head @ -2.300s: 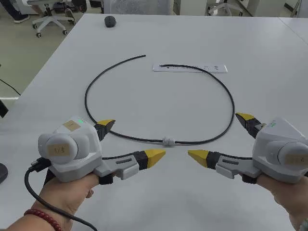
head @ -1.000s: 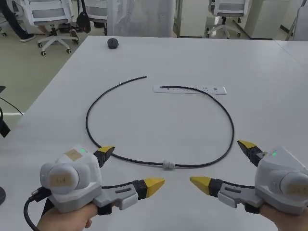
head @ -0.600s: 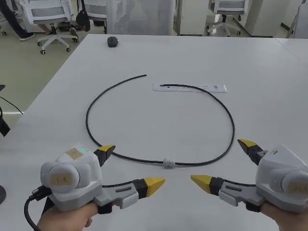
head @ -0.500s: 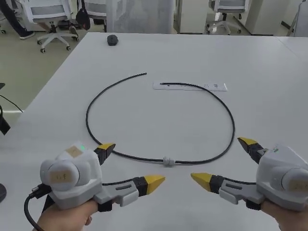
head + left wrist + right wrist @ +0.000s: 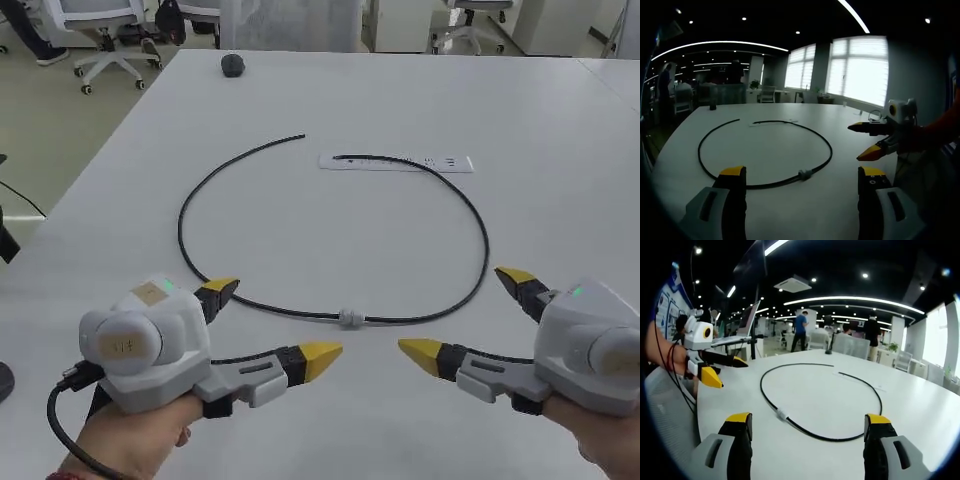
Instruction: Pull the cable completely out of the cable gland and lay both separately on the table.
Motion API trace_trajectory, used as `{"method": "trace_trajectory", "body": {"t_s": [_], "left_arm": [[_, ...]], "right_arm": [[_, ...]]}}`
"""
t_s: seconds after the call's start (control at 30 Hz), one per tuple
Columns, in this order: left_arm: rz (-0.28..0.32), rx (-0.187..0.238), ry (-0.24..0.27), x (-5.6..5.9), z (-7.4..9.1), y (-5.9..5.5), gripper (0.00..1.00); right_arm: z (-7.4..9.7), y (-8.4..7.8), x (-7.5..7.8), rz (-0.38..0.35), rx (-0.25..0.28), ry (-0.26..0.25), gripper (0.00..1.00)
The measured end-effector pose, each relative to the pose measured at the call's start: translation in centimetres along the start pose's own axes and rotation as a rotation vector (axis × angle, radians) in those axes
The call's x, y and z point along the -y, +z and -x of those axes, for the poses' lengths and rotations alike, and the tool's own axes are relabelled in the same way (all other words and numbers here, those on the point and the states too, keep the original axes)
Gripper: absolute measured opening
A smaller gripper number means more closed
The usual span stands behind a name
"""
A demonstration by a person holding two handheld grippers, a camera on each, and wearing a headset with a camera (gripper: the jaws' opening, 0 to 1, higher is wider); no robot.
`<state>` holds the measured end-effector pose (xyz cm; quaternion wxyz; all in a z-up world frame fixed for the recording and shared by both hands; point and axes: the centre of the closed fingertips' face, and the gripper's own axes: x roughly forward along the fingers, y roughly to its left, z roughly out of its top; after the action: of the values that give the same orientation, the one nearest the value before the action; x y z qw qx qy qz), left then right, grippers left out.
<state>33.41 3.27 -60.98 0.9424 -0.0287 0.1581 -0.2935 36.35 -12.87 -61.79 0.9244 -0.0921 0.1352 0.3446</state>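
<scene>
A long black cable (image 5: 180, 215) lies in a wide loop on the white table (image 5: 560, 140). A small grey cable gland (image 5: 350, 318) sits threaded on the cable's near arc. My left gripper (image 5: 272, 320) hovers open just left of the gland, above the table. My right gripper (image 5: 465, 311) hovers open to the gland's right. Neither touches the cable. In the left gripper view the gland (image 5: 803, 174) lies ahead between my open jaws, and the right gripper (image 5: 859, 142) shows at the right. In the right gripper view the gland (image 5: 781, 414) lies ahead, slightly left.
A white label strip (image 5: 395, 163) lies under the cable's far right end. A dark mouse-like object (image 5: 232, 65) rests near the far edge. Office chairs (image 5: 100, 20) stand beyond the table. A black cord (image 5: 70, 420) hangs from the left gripper.
The head view has shifted slightly. The cable, the gland and both open grippers keep their places.
</scene>
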Motion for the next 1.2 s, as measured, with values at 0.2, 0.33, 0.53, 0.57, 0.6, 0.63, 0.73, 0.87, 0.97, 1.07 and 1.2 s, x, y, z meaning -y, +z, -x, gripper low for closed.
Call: {"method": "trace_trajectory", "body": {"t_s": [0.2, 0.33, 0.53, 0.57, 0.6, 0.63, 0.73, 0.87, 0.97, 1.07, 1.2], "left_arm": [[-0.001, 0.003, 0.002, -0.1, 0.0, 0.1, 0.93], [-0.001, 0.009, 0.007, -0.2, 0.0, 0.3, 0.93], [0.000, 0.014, 0.008, -0.3, 0.1, 0.5, 0.93], [0.000, 0.014, 0.009, -0.3, 0.1, 0.5, 0.92], [0.001, 0.014, 0.010, -0.4, 0.1, 0.6, 0.92], [0.001, 0.014, 0.011, -0.4, 0.2, 0.6, 0.93], [0.002, 0.019, 0.010, -0.4, 0.2, 0.7, 0.92], [-0.001, 0.015, 0.009, -0.4, 0.1, 0.7, 0.92], [0.004, 0.017, 0.007, -0.4, 0.1, 0.7, 0.92], [0.006, 0.020, 0.005, -0.3, 0.0, 0.8, 0.92], [0.006, 0.021, 0.001, -0.2, 0.0, 0.9, 0.92]], "right_arm": [[0.0, 0.0, 0.1, -0.001, 0.001, 0.000, 0.93], [0.0, -0.1, 0.1, 0.003, -0.004, 0.001, 0.93], [-0.1, -0.2, 0.1, 0.003, -0.012, 0.004, 0.93], [-0.1, -0.2, 0.0, 0.004, -0.013, 0.006, 0.92], [-0.1, -0.2, 0.0, 0.006, -0.014, 0.007, 0.91], [-0.1, -0.2, 0.0, 0.007, -0.015, 0.009, 0.91], [-0.1, 0.0, 0.1, 0.016, -0.020, 0.017, 0.89], [-0.4, -0.6, -0.1, 0.054, -0.060, 0.059, 0.86], [-0.7, -0.9, -0.1, 0.074, -0.088, 0.091, 0.81], [-1.4, -0.9, -0.4, 0.108, -0.110, 0.137, 0.80], [-2.6, -1.1, -1.3, 0.181, -0.160, 0.219, 0.76]]}}
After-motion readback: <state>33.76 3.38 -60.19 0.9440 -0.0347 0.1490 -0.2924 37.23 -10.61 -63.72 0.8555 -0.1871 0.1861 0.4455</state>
